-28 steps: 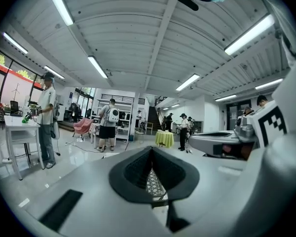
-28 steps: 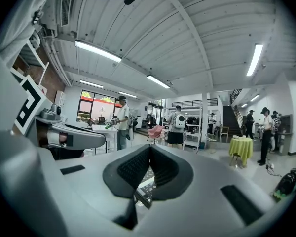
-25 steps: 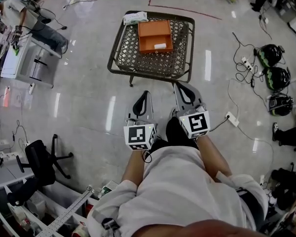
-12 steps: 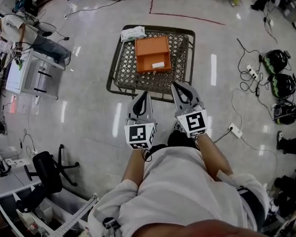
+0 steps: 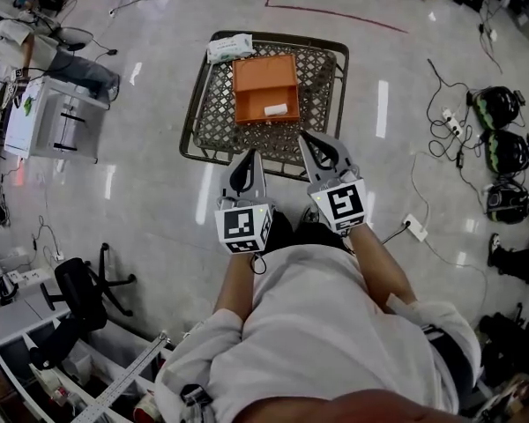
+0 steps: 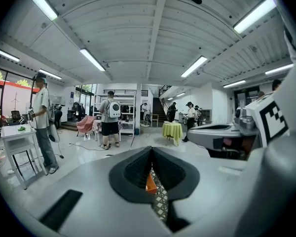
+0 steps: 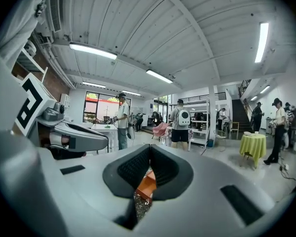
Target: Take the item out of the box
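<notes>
An open orange box (image 5: 266,88) sits on a low dark mesh table (image 5: 210,126) in the head view. A small white item (image 5: 276,110) lies inside it near the front wall. My left gripper (image 5: 247,153) is shut and empty, with its tip over the table's near edge. My right gripper (image 5: 305,137) is also shut and empty, just short of the box's front right corner. In the left gripper view the pads (image 6: 138,169) meet, and a sliver of the orange box (image 6: 150,182) shows below them. The right gripper view shows the same box (image 7: 147,184) under closed pads (image 7: 164,168).
A white packet (image 5: 229,48) lies at the table's far left corner. A white desk (image 5: 44,117) with a person stands to the left, and an office chair (image 5: 75,289) is near left. Helmets (image 5: 494,108), cables and a power strip (image 5: 414,227) lie on the floor at right.
Both grippers have moved forward together from over the floor to the table's near edge. The table and box now sit closer in the head view. Both stay shut.
</notes>
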Demonstrator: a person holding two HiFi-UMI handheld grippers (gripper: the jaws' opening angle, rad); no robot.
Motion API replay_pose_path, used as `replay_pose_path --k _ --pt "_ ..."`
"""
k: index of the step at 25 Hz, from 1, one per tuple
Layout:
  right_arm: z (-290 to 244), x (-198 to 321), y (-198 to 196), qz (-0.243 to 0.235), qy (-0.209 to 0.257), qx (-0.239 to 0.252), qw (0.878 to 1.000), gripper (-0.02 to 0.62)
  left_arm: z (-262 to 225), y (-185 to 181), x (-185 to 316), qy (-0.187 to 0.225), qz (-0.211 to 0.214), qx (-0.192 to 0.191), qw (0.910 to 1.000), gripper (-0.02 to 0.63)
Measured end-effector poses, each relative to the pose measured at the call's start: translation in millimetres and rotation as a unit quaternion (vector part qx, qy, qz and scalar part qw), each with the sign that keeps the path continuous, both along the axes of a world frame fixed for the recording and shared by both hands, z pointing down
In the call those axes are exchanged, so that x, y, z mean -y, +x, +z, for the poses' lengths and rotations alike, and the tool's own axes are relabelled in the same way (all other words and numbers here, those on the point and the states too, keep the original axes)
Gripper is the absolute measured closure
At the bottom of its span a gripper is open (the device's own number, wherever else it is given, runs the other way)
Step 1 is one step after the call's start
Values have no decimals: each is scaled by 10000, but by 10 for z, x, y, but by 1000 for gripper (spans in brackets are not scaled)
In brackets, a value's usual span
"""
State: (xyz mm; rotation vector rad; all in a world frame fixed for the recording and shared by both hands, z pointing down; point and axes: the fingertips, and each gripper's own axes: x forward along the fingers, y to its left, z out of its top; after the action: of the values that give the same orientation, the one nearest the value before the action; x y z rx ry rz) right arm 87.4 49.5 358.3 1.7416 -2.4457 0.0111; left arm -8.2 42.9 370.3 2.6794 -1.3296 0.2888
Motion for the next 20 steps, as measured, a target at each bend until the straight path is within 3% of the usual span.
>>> replay_pose_path --k 9,15,20 --pt "414 527 -71 -151 -503 -307 9981 591 358 -50 602 -384 -44 -82 9992 598" --pt "704 1142 -228 -529 -1028 -1177 9863 591 606 -103 1312 -644 87 -5 9979 598" --pt "1022 1572 -261 -595 -1542 -1977 9662 591 880 -193 1822 -636 368 410 9965 598"
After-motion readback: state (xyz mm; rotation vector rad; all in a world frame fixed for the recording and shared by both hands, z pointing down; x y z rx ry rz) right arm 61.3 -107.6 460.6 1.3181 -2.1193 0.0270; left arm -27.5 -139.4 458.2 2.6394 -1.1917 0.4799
